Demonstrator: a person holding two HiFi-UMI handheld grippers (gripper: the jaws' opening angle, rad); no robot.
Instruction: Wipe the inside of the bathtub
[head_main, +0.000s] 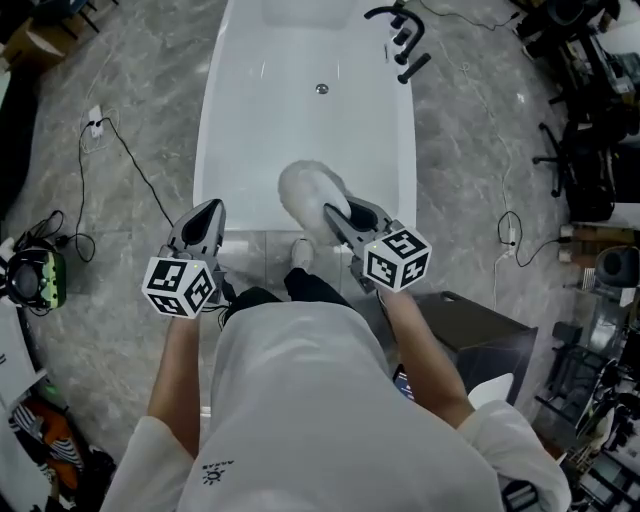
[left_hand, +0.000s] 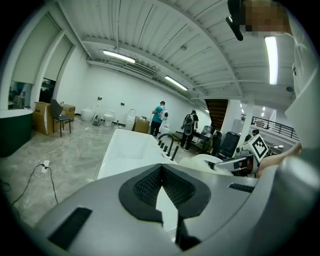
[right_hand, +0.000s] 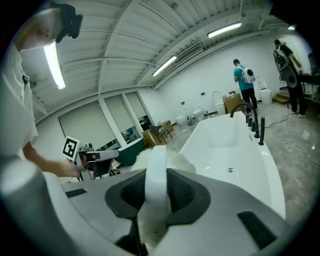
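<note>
The white bathtub (head_main: 210, 130) stretches away from me, with its drain (head_main: 322, 89) near the far end and a black faucet set (head_main: 405, 45) on the right rim. My right gripper (head_main: 335, 215) hovers over the tub's near end, shut on a fluffy white wiping mitt (head_main: 305, 190). Its white strap (right_hand: 156, 170) runs between the jaws of the right gripper (right_hand: 157, 177). My left gripper (head_main: 212, 208) hangs above the tub's near left corner with its jaws shut and nothing in them. In the left gripper view, the left gripper (left_hand: 161, 172) faces the tub (left_hand: 130, 145) and the mitt (left_hand: 200, 162).
Cables and a plug (head_main: 95, 125) trail over the marble floor to the left. A dark box (head_main: 470, 320) stands at my right, and black chairs (head_main: 580, 160) stand further right. Two people (left_hand: 159, 117) stand beyond the tub's far end. My shoe (head_main: 300, 255) touches the tub's near wall.
</note>
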